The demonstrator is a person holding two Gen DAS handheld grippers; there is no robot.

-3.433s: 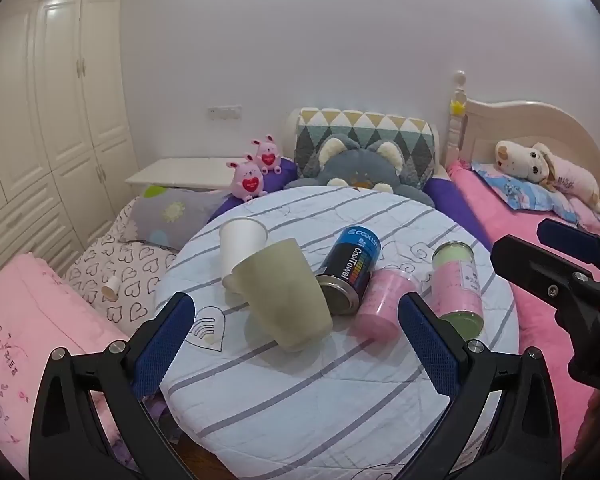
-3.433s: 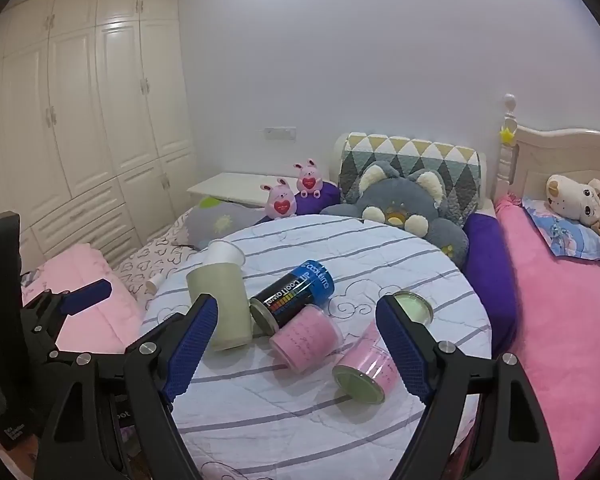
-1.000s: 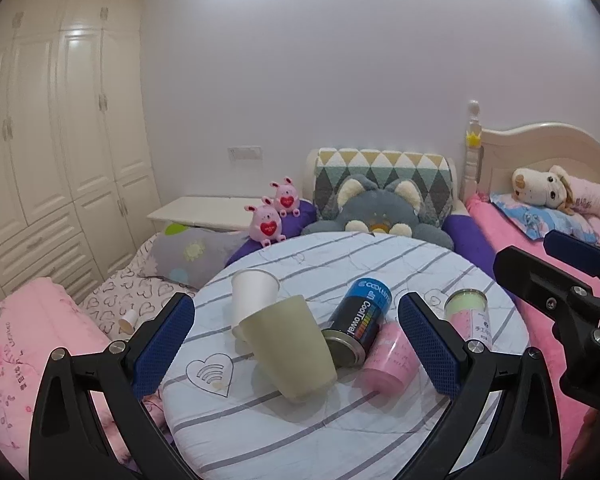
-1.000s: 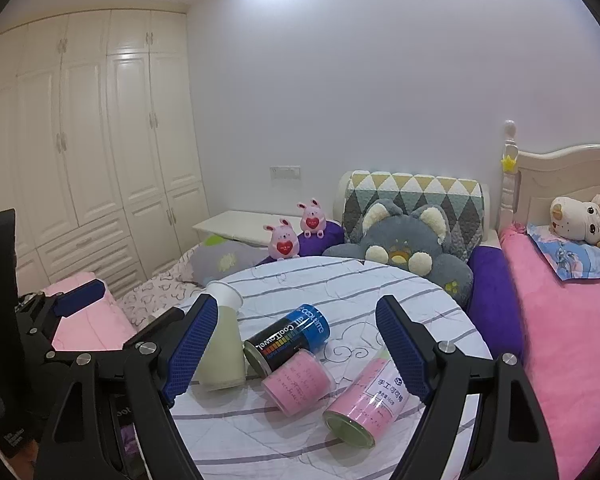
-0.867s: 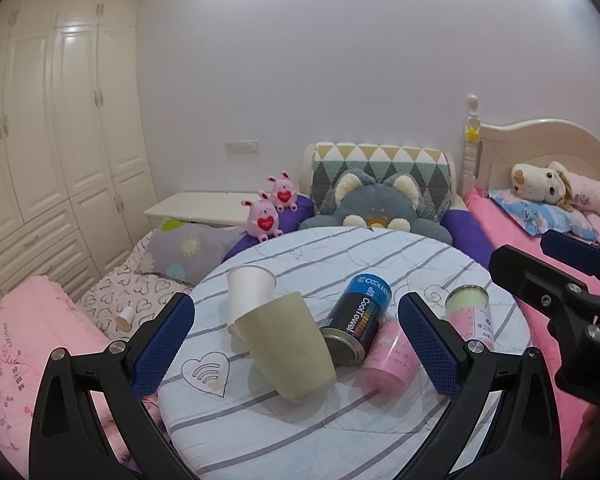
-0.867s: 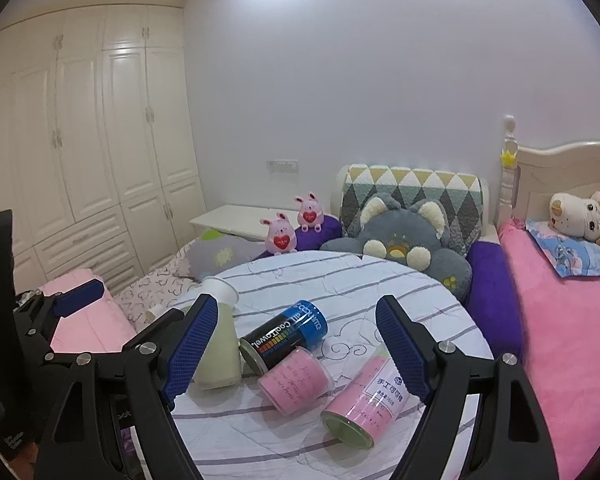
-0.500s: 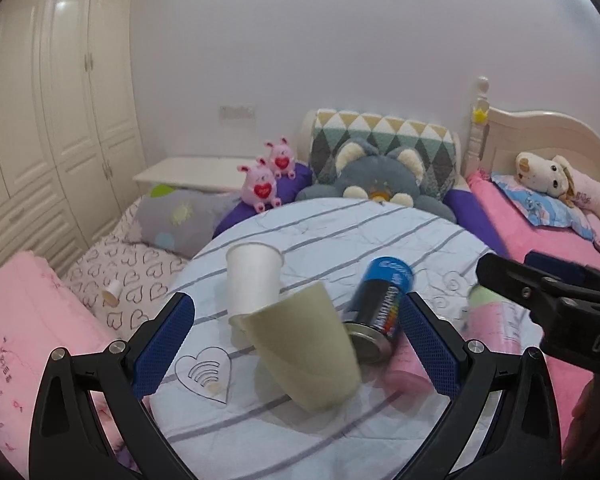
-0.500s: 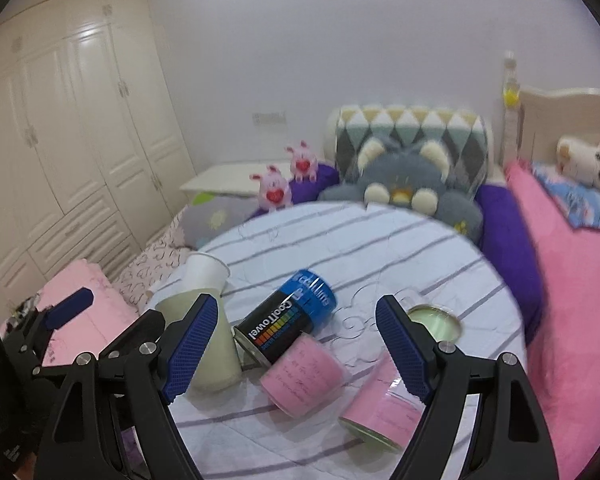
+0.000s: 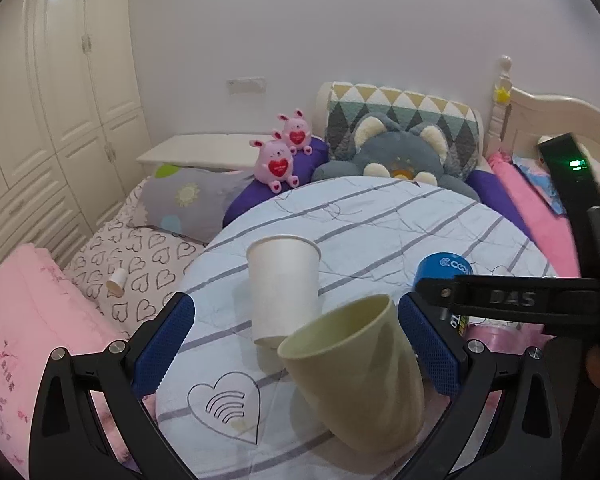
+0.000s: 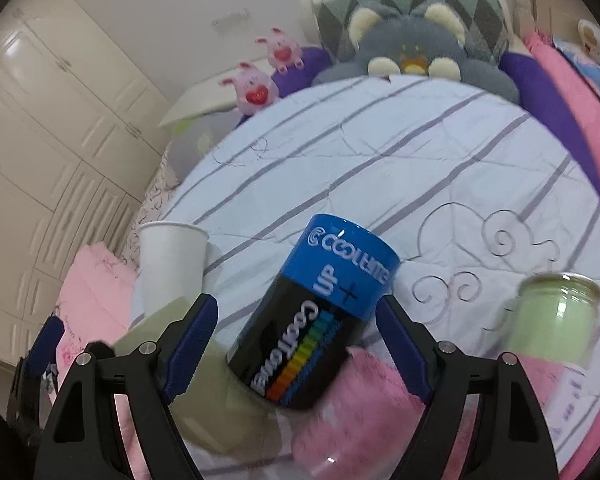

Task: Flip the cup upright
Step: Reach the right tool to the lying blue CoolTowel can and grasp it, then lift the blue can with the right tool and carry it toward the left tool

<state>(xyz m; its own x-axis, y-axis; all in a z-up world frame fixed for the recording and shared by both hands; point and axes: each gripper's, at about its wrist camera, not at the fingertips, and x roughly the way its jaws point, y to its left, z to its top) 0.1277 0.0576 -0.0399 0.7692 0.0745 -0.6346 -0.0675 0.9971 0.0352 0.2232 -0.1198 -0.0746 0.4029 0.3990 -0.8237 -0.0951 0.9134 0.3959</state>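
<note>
A pale green cup [image 9: 360, 372] sits mouth-down and tilted on the round striped table [image 9: 380, 216], leaning on a white paper cup [image 9: 282, 290] that is also inverted. My left gripper [image 9: 296, 344] is open, its blue pads on either side of the green cup. My right gripper [image 10: 296, 336] is open around a blue and black can [image 10: 320, 312] lying on its side. The green cup [image 10: 188, 364] shows behind the right gripper's left finger, and the white cup [image 10: 170, 266] beyond it.
A pink roll [image 10: 340, 412] lies under the can, and a green-topped jar [image 10: 548, 316] at the right. The right gripper's arm [image 9: 512, 300] crosses the left view. Beds with pillows and plush toys [image 9: 276, 162] surround the table.
Both grippers have moved forward and down toward the table. The left one now brackets the green cup; the right one now brackets the blue can. The objects have not moved.
</note>
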